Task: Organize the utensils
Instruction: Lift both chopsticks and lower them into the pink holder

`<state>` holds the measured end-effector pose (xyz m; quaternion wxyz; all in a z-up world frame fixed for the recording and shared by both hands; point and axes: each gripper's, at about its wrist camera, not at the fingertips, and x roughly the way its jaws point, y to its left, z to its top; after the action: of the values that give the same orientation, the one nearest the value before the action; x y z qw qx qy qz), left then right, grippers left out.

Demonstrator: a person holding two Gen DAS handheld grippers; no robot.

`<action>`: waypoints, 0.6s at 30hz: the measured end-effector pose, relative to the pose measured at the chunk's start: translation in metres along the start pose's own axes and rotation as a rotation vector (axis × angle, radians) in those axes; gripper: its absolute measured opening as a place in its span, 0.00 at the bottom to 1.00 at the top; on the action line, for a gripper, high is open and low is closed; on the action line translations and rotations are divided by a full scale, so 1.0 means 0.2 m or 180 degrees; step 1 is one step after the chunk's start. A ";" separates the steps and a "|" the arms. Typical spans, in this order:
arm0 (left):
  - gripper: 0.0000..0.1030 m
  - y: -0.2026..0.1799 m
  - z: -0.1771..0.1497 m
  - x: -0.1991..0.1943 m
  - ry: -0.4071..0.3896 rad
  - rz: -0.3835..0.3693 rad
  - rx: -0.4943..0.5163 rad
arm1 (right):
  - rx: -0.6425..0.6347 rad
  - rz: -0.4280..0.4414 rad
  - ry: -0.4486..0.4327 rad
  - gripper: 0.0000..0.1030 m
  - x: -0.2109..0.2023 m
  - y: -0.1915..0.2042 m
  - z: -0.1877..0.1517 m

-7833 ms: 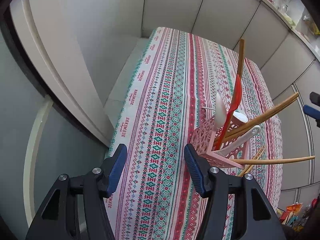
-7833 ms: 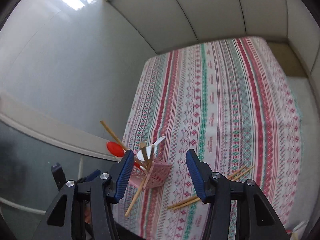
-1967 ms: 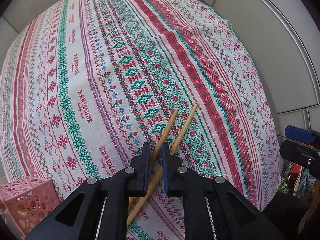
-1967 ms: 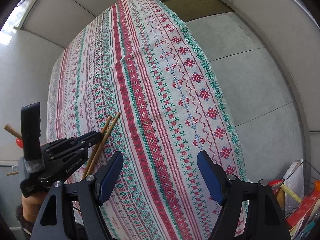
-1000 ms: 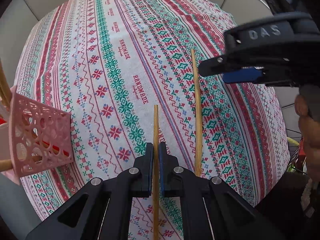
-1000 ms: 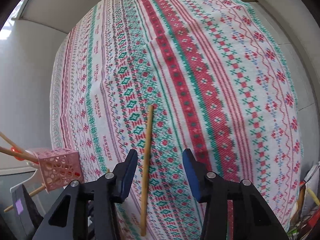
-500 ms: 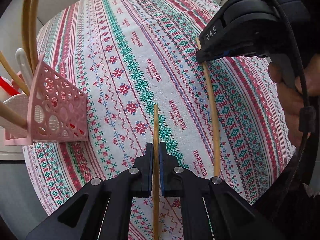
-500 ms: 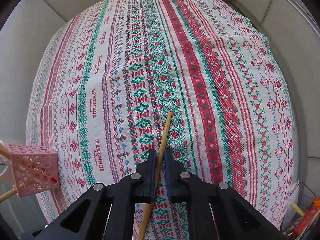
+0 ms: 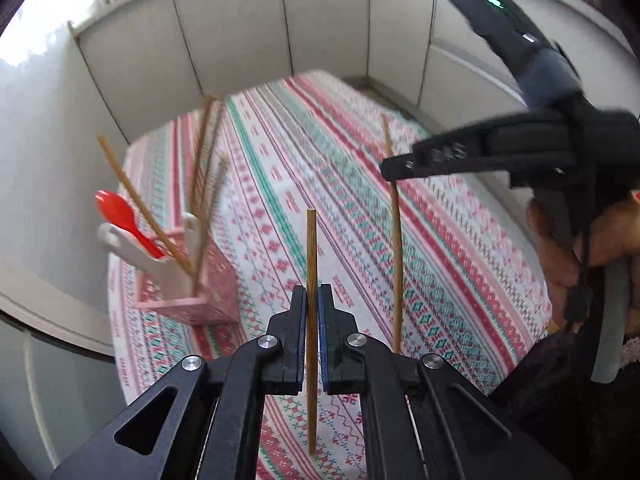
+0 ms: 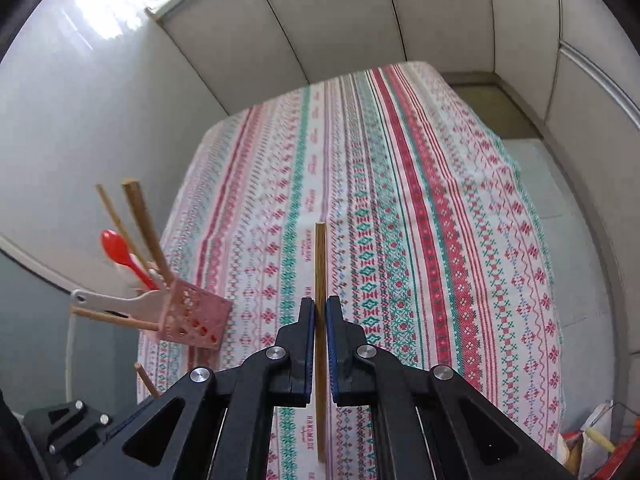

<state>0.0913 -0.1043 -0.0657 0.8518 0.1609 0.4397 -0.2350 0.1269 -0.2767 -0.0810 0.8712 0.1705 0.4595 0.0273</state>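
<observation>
Lifting both chopsticks off tablecloth (image 10: 400, 184): left gripper (image 9: 312, 312) pinching one chopstick (image 9: 311, 248), right gripper (image 10: 319, 322) newly clamped on other chopstick (image 10: 320, 264); pink holder (image 9: 200, 300) next.

Table w/ striped cloth (image 10: 400, 184); pink basket (image 10: 196, 320) on it.

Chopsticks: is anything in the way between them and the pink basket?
Nothing visible on the cloth between. But the basket is already crowded with a red spoon, a white spatula and wooden sticks, so each chopstick needs a gap.
</observation>
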 end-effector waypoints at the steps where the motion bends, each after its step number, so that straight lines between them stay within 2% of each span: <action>1: 0.05 0.02 0.00 -0.06 -0.0090 0.0006 -0.0027 | -0.0034 0.0050 -0.0100 0.06 -0.07 0.03 0.00; 6: 0.05 0.09 0.02 -0.32 -0.0495 0.0006 -0.0178 | -0.0235 0.0255 -0.0508 0.06 -0.27 0.22 0.04; 10: 0.05 0.15 0.04 -0.49 -0.0800 -0.0002 -0.0278 | -0.0362 0.0358 -0.0810 0.06 -0.46 0.29 0.04; 15: 0.05 0.24 0.04 -0.70 -0.1154 0.0012 -0.0426 | -0.0439 0.0489 -0.1062 0.06 -0.61 0.36 0.05; 18: 0.05 0.31 0.05 -0.82 -0.1356 0.0106 -0.0517 | -0.0464 0.0583 -0.1196 0.06 -0.68 0.40 0.06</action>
<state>0.0490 -0.0145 0.0783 0.9393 0.0457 0.2646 -0.2134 0.0663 -0.2321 0.0586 0.9454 0.1502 0.2685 0.1072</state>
